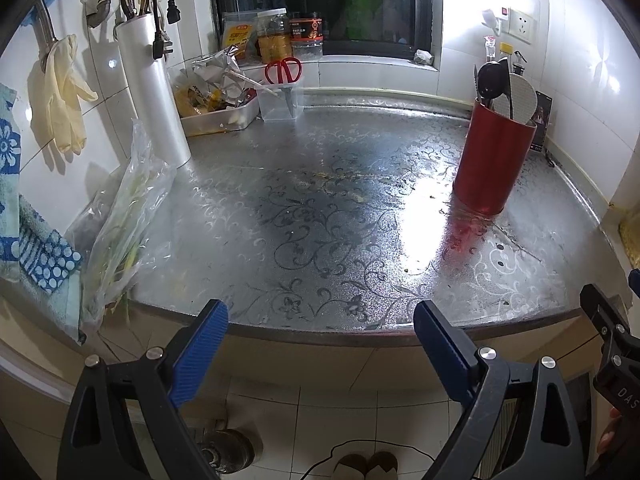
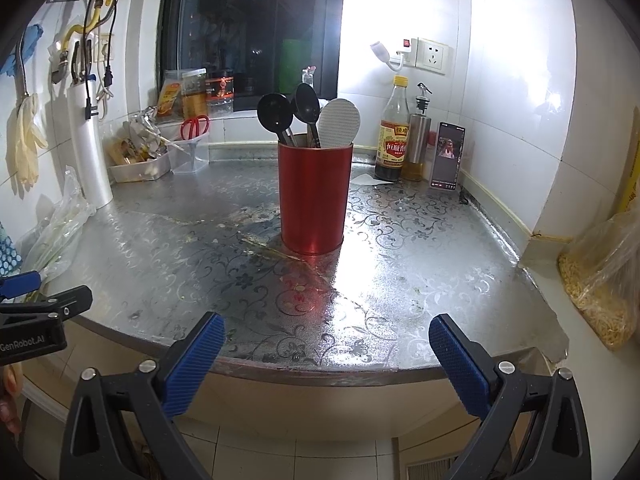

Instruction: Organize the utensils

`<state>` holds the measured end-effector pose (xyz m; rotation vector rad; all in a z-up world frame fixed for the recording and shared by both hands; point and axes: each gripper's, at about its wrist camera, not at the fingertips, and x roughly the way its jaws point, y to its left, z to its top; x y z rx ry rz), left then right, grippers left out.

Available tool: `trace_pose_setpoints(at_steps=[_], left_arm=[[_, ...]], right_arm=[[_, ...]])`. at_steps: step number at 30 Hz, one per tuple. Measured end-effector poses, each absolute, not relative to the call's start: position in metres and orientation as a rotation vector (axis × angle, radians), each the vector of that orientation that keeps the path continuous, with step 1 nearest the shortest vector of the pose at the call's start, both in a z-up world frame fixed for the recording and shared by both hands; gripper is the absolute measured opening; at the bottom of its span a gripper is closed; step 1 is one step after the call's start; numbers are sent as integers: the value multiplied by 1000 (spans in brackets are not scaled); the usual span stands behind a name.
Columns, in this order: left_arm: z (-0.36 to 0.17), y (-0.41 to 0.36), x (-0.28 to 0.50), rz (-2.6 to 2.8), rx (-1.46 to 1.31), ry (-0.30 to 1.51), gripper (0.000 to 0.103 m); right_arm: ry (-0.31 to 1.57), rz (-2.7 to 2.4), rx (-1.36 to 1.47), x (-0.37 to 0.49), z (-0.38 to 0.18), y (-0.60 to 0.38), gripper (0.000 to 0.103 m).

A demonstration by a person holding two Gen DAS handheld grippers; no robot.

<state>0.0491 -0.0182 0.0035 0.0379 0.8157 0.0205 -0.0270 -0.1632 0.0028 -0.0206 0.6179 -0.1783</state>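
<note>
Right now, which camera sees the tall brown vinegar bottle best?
The right wrist view: the brown glass vinegar bottle stands fully visible by the wall. In the left wrist view the red metal utensil cup hides it.

"GenRobot.AI" stands on the left gripper (image 2: 36, 300) body — "DAS" on the right gripper (image 1: 612, 320) body

Red holder (image 2: 315, 196), black ladles (image 2: 274, 111), silvery floral-patterned counter (image 2: 420, 248), seemingly white spatula (image 2: 339, 123).
</note>
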Motion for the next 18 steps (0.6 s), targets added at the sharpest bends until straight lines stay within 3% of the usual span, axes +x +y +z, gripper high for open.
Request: trace_pose_setpoints(at_steps=[18], left_arm=[[1, -19, 52, 17, 39, 822, 94]], right_arm=[[625, -177, -24, -24, 3, -165, 103]])
